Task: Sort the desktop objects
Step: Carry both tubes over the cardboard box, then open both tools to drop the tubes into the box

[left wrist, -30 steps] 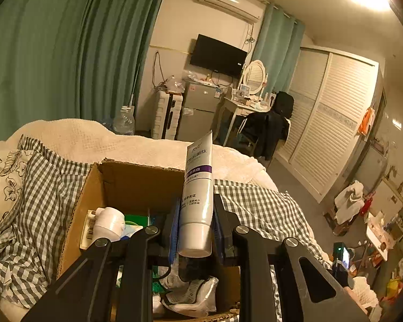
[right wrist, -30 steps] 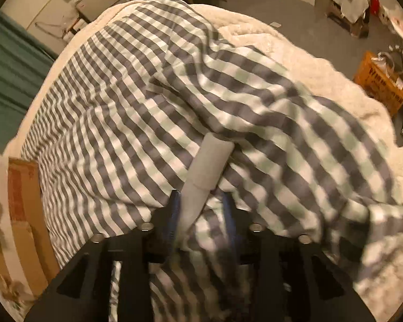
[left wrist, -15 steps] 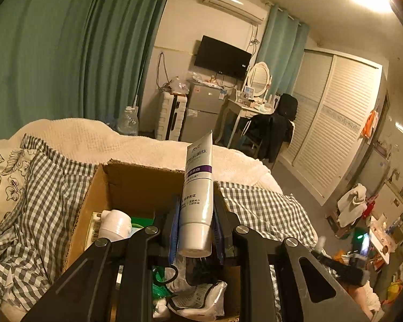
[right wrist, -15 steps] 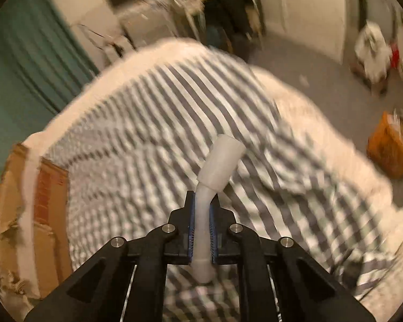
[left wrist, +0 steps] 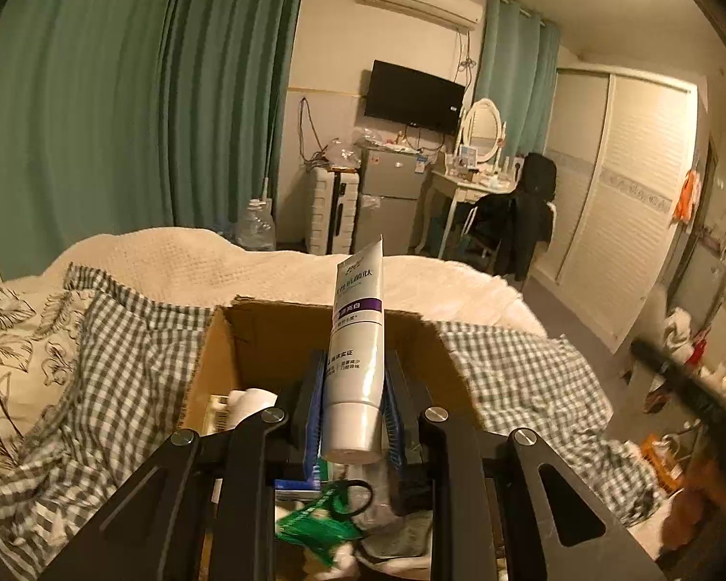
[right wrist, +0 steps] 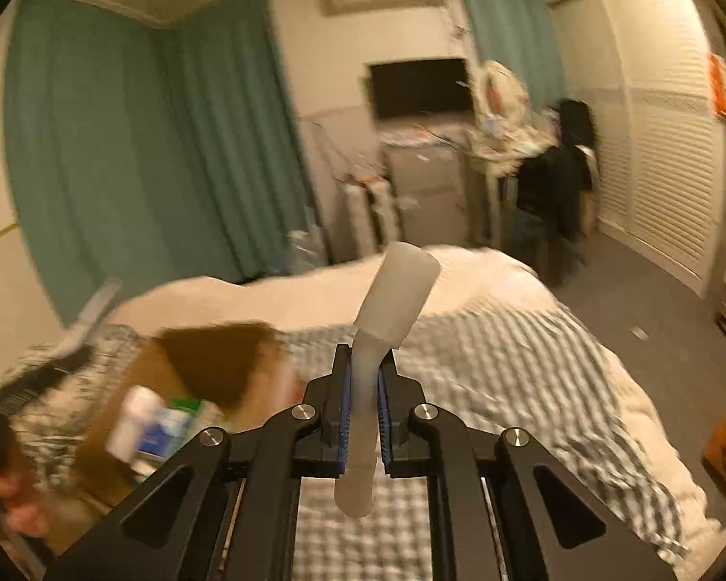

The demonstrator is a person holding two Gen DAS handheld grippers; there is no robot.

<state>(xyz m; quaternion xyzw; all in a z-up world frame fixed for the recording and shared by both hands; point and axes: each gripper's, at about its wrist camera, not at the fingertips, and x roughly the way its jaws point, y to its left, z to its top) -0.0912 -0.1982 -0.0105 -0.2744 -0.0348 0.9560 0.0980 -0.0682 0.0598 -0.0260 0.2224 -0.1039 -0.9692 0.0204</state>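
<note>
My left gripper (left wrist: 354,389) is shut on a white tube with a purple band (left wrist: 358,353), held cap end toward the camera above an open cardboard box (left wrist: 285,334) on the bed. The box holds a white bottle (left wrist: 249,399), green packaging (left wrist: 314,527) and other small items. My right gripper (right wrist: 361,377) is shut on a frosted white squeeze tube (right wrist: 392,300), bent at the pinch, its wide end tilted up and right. In the blurred right wrist view the same box (right wrist: 208,363) lies lower left with a white bottle (right wrist: 133,419) inside.
A checked blanket (right wrist: 484,363) and a cream cover (left wrist: 193,261) spread over the bed. A leaf-print pillow (left wrist: 9,339) lies left. A hand (right wrist: 19,508) shows at the lower left edge. Green curtains, a fridge, a dresser with a chair and a wardrobe stand beyond.
My right gripper closed on the frosted tube on the blanket, lifted it and swung up to face the room and box. The left gripper kept hold of its tube and tilted slightly upward.
</note>
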